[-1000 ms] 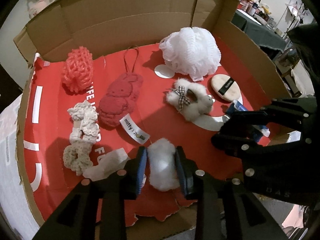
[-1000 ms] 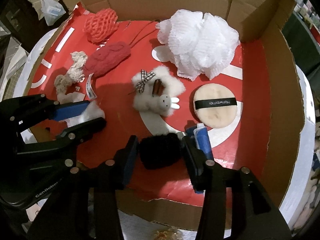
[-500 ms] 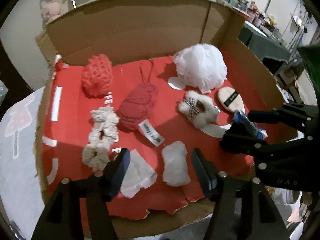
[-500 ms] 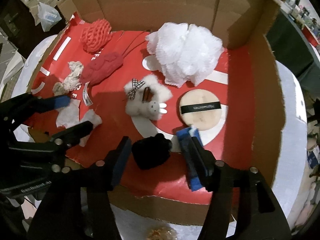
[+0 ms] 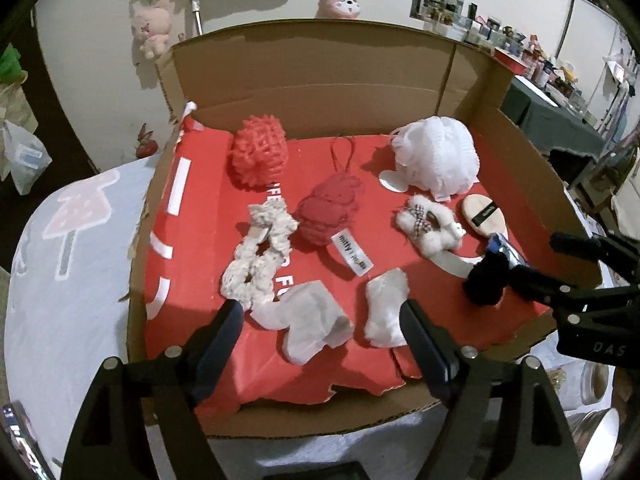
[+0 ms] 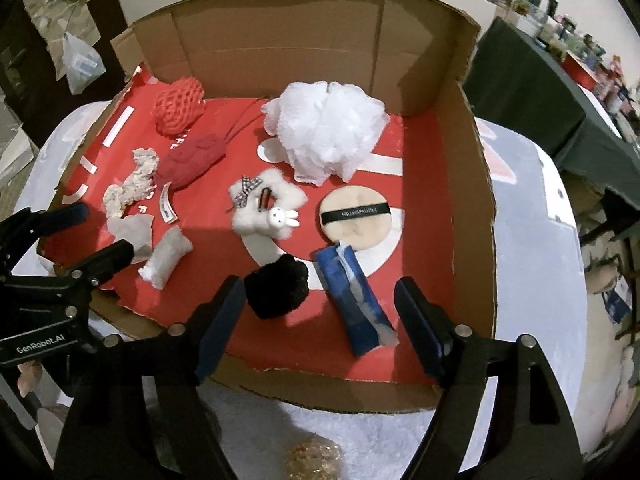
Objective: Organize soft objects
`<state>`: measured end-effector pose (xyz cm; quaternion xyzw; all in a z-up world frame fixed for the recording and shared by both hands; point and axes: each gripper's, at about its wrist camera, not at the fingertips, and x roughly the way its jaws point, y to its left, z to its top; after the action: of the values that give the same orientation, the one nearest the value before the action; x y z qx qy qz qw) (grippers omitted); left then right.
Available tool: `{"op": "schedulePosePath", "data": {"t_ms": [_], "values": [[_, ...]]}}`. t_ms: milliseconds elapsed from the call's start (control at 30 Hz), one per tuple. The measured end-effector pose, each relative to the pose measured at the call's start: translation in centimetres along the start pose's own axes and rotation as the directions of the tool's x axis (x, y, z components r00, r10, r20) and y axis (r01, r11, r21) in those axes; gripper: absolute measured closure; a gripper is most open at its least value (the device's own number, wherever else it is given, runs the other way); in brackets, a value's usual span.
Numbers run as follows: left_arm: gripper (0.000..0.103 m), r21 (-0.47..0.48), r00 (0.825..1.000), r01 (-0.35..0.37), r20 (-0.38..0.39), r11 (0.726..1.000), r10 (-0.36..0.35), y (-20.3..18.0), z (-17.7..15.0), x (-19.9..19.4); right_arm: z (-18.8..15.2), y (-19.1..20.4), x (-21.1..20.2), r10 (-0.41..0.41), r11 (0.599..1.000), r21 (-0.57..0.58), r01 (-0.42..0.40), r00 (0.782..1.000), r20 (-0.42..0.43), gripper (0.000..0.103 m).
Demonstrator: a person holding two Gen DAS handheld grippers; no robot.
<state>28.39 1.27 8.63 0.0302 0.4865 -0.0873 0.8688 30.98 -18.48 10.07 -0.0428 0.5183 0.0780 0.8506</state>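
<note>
A shallow cardboard box [image 5: 320, 84] with a red floor holds soft items. My left gripper [image 5: 322, 322] is open and empty, held above the front edge, over a white cotton pad [image 5: 386, 308] and a crumpled white tissue [image 5: 308, 318]. My right gripper [image 6: 320, 316] is open and empty, over a black pom-pom [image 6: 278, 286] and a blue packet [image 6: 354, 300]. Further in lie a white mesh bath pouf [image 6: 326, 132], a round powder puff [image 6: 356, 218], a fluffy white bunny clip [image 6: 264, 208], a red plush [image 5: 328, 210], a red net sponge [image 5: 258, 152] and a cream scrunchie [image 5: 258, 252].
The box stands on a pale cloth [image 5: 60, 264]. Its back and side walls [image 6: 472, 184] rise high; the front edge [image 6: 340, 392] is low and torn. Plush toys [image 5: 150, 26] hang on the wall behind. A dark table [image 6: 532, 92] with clutter stands at the right.
Both grippers have opened, letting go of the white cotton pad and the black pom-pom, and have pulled back and up from the box. The two items now lie on the red floor.
</note>
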Motion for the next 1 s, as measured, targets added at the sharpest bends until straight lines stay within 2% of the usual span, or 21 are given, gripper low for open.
{"op": "schedulePosePath", "data": {"t_ms": [600, 1000], "values": [[0.017, -0.037, 1.000, 0.009, -0.008, 0.999, -0.009, 0.8, -0.8, 0.6, -1.4, -1.0, 1.2, 0.008, 0.997, 0.076, -0.011, 0.999, 0.035, 0.026], [0.017, -0.068, 1.000, 0.005, -0.015, 0.998, -0.006, 1.2, -0.7, 0.9, -1.6, -0.7, 1.1, -0.011, 0.998, 0.058, 0.008, 0.999, 0.045, 0.026]]}}
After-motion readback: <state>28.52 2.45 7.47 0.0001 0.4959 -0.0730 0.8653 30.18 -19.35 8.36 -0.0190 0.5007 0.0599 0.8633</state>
